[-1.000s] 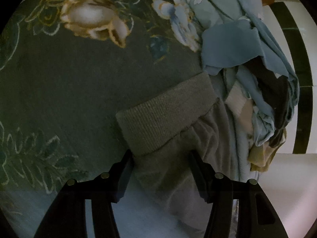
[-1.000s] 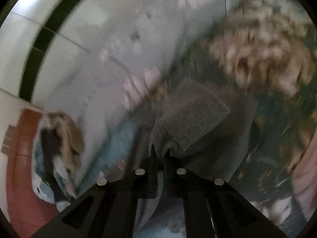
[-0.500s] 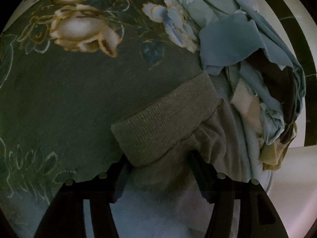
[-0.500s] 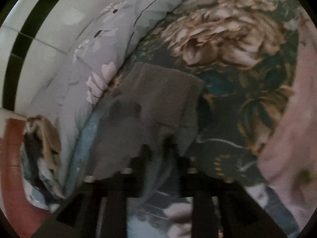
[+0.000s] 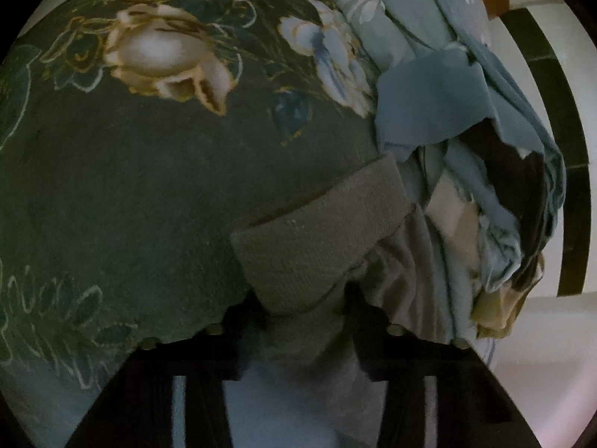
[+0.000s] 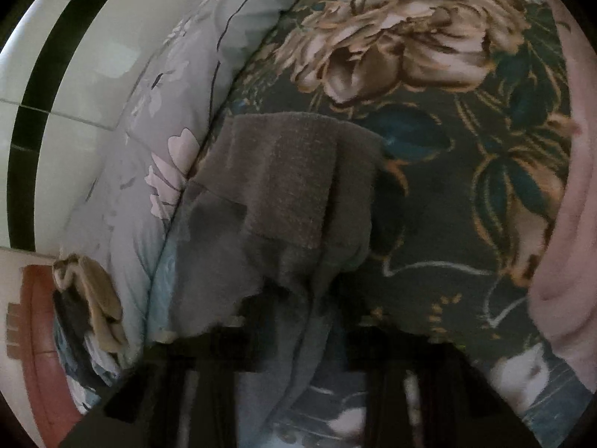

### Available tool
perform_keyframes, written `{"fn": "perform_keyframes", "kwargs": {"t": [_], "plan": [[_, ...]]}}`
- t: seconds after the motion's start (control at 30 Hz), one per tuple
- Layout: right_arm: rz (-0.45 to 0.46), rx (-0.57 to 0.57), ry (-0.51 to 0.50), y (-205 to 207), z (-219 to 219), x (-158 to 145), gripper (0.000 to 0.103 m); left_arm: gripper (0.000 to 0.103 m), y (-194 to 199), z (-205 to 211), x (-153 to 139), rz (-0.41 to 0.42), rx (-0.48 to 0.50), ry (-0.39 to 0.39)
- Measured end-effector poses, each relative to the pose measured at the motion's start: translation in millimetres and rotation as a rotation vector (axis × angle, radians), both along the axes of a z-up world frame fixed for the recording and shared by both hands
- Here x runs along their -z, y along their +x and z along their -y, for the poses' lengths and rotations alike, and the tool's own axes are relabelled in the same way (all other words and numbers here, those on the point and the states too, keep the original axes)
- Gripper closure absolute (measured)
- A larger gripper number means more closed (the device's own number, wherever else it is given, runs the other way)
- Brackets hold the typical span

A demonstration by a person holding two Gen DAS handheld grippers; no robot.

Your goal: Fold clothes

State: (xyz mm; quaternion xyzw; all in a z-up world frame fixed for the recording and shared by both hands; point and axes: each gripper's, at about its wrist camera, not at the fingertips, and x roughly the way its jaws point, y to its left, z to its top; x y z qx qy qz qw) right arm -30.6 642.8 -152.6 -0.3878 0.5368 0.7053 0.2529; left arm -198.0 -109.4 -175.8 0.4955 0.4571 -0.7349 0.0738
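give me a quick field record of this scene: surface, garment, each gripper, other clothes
surface: dark floral blanket
garment: grey garment, ribbed cuff lying on the blanket
left gripper: open, fingers either side of the cloth below the cuff
right gripper: open, grey cloth between its fingers
other clothes: crumpled blue pile beside the cuff

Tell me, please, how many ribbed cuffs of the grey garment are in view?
2. One cuff lies just ahead of the left gripper; the other cuff lies ahead of the right gripper, beside the pale quilt. More may be hidden.
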Motion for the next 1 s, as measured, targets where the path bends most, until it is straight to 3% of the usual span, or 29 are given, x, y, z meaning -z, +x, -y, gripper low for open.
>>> {"fn": "perform_keyframes", "kwargs": {"t": [0.03, 0.13, 0.37, 0.53, 0.7, 0.87, 1.0], "plan": [[0.001, -0.002, 0.004, -1.5, 1.0, -3.8, 0.091, 0.078, -1.3, 0.8, 0.0, -0.002, -0.008, 0.007], [0.002, -0.012, 0.016, -6.4, 4.1, -16.5, 0.093, 0.083, -6.3, 2.8, -5.1, -0.013, -0.020, 0.019], [-0.081, -0.098, 0.067, -12.3, 20.3, -70.6, 0.094, 0.085, -13.4, 8.0, -68.5, -0.148, 0.047, -0.021], [-0.076, -0.170, 0.043, 22.4, 44.5, -64.2, 0.094, 0.085, 25.8, 44.9, -102.7, -0.204, 0.056, -0.072], [-0.071, -0.242, 0.019, 57.0, 68.8, -57.9, 0.094, 0.085, 76.6, 94.6, -76.6, -0.086, 0.065, -0.137], [-0.033, -0.268, 0.013, 63.4, 74.2, -50.2, 0.094, 0.084, 87.0, 108.6, -32.9, 0.025, 0.059, -0.104], [0.002, -0.284, 0.011, 65.5, 76.6, -44.0, 0.094, 0.080, 85.5, 106.8, -32.7, 0.043, 0.068, -0.091]]}}
